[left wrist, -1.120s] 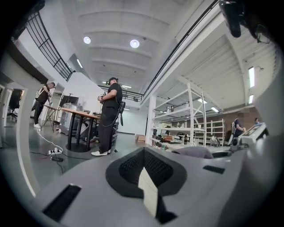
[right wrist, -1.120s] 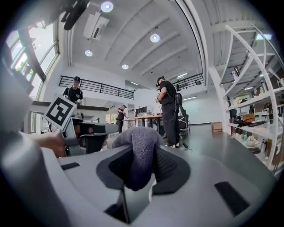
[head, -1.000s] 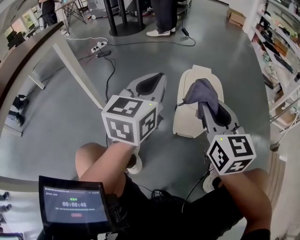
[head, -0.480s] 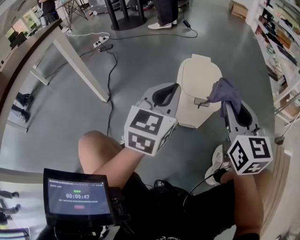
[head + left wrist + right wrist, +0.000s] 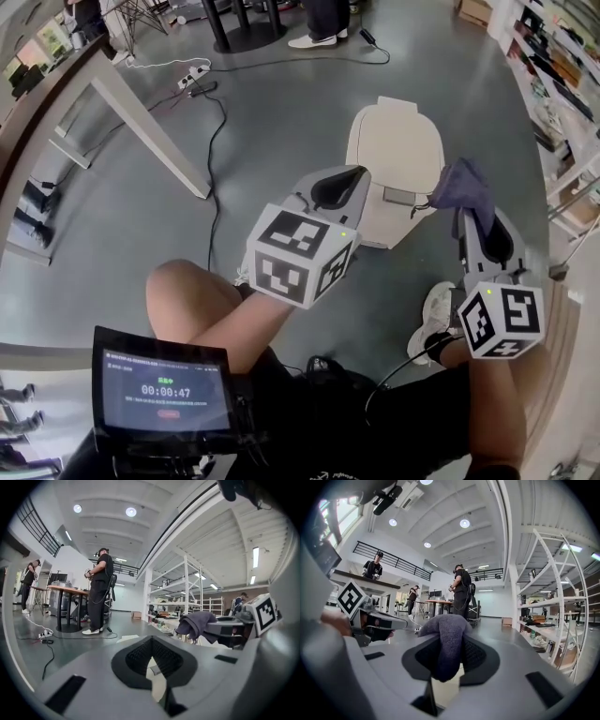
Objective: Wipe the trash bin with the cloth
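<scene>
- Clamping a purple-grey cloth [image 5: 457, 183] in the right gripper [image 5: 469, 211], jaws pressed shut on the fabric, folds bulging above the tips.
- Holding that cloth just beside the right edge of the trash bin [image 5: 394, 150].
- Carrying the left gripper [image 5: 356, 176] with jaws closed together and nothing between them, over the trash bin's near left corner.
- Pale trash bin, lid down, upright on grey floor.
- Left of the trash bin: black cable [image 5: 217, 141], then a slanted table leg [image 5: 141, 122] farther out.
- Nearer than the trash bin: white shoe [image 5: 433, 314].
</scene>
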Action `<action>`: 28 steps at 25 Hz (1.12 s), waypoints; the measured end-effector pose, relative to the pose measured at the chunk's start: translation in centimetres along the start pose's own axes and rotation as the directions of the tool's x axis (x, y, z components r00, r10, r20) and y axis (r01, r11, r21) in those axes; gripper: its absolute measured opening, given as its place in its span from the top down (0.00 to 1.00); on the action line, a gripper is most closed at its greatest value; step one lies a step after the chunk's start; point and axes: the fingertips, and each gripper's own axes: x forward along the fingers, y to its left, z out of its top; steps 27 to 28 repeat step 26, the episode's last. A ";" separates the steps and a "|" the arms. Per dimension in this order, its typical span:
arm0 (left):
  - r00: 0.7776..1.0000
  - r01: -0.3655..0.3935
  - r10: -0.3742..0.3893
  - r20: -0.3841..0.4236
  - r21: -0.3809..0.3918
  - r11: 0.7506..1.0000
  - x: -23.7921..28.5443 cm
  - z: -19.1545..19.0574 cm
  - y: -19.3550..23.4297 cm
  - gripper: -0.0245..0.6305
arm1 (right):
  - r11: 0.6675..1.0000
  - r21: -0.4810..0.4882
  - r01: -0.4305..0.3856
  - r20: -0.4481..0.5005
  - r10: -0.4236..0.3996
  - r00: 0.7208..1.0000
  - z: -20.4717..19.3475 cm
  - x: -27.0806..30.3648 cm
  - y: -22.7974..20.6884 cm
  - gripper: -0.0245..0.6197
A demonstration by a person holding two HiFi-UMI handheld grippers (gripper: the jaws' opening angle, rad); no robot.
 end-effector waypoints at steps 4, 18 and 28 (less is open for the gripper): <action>1.000 -0.008 0.008 0.012 0.040 0.999 -0.9 0.8 -0.2 0.97 | 1.000 0.005 -0.004 -0.024 0.004 1.000 -0.4 -0.5 0.6 0.82; 1.000 -0.023 0.023 -0.007 -0.001 1.000 -0.5 -0.6 0.8 0.97 | 1.000 -0.008 0.005 -0.014 -0.005 1.000 -1.3 -0.2 0.9 0.82; 0.999 -0.030 0.030 -0.018 0.012 0.999 -1.0 -0.7 0.8 0.97 | 1.000 -0.002 -0.011 -0.022 0.011 1.000 -1.3 -0.6 1.7 0.82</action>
